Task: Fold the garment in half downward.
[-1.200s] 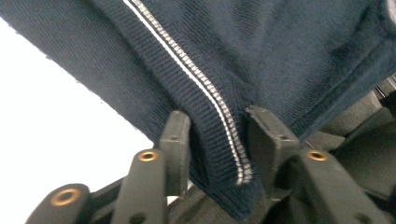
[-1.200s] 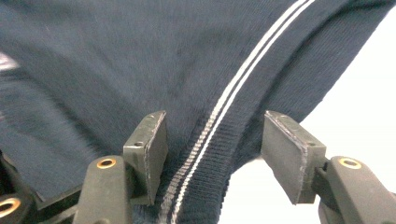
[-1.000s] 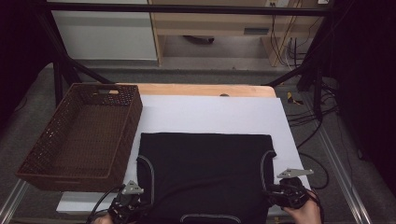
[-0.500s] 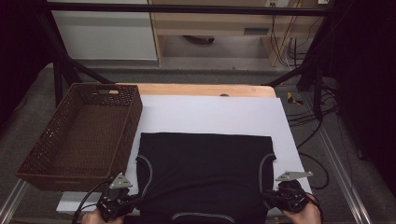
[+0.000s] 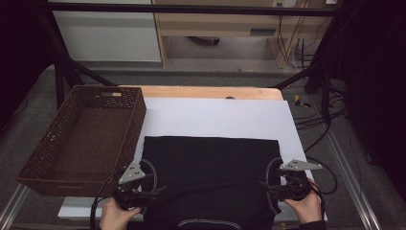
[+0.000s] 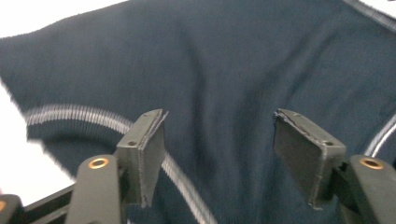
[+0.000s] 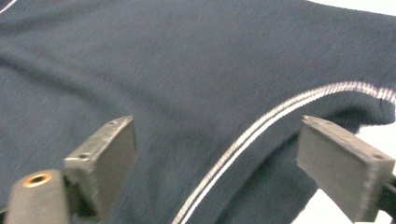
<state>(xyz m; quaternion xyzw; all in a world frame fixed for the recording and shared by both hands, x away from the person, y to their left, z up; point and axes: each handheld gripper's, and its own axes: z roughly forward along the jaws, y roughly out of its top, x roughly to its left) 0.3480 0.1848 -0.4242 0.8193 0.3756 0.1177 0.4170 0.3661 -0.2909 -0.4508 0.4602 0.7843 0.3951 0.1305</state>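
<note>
Lying flat on the white sheet [image 5: 215,117] that covers the table, the dark shirt [image 5: 210,177] is spread out with its striped armholes at either side, just right of the empty brown basket [image 5: 81,139]. Both claws are released: the left gripper [image 5: 155,190] and the right gripper [image 5: 262,184] hover with jaws spread wide above the cloth near its armholes, gripping nothing. Judging by this, the work seems barely begun; no fold is made, the cloth is not yet pinched, and folding and perhaps moving it to the basket remain.
</note>
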